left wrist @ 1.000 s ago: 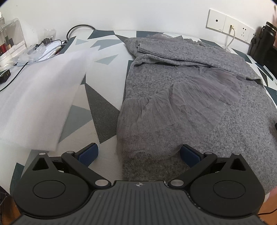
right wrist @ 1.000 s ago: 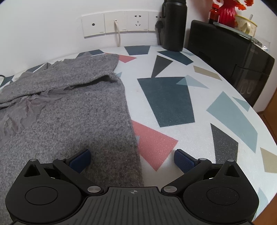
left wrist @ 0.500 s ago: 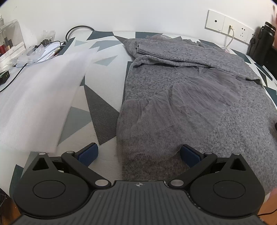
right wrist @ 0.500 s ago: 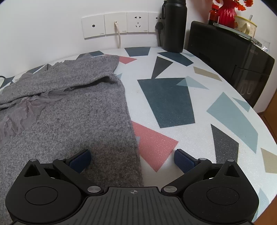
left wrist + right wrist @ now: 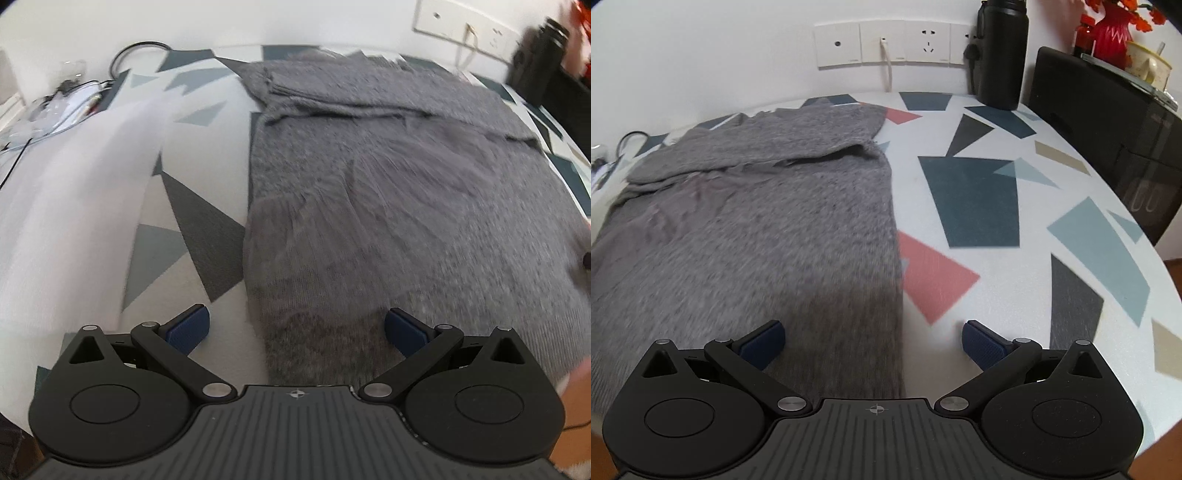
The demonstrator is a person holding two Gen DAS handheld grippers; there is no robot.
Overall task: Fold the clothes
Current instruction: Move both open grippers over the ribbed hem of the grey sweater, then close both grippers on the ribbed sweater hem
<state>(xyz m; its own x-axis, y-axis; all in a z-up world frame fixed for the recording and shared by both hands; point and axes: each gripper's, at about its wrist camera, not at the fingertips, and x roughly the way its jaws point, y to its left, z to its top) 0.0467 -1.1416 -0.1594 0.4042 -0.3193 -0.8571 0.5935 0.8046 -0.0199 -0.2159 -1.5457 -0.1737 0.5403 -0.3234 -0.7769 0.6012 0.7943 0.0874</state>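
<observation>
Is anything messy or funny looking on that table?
A little. The grey sweater lies spread flat, but its thin see-through part is bunched and wrinkly on top. A tangle of cables sits at the table's far corner.

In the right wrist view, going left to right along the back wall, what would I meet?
White socket plates → black bottle → red vase → cream mug, the last two atop the black cabinet.
</observation>
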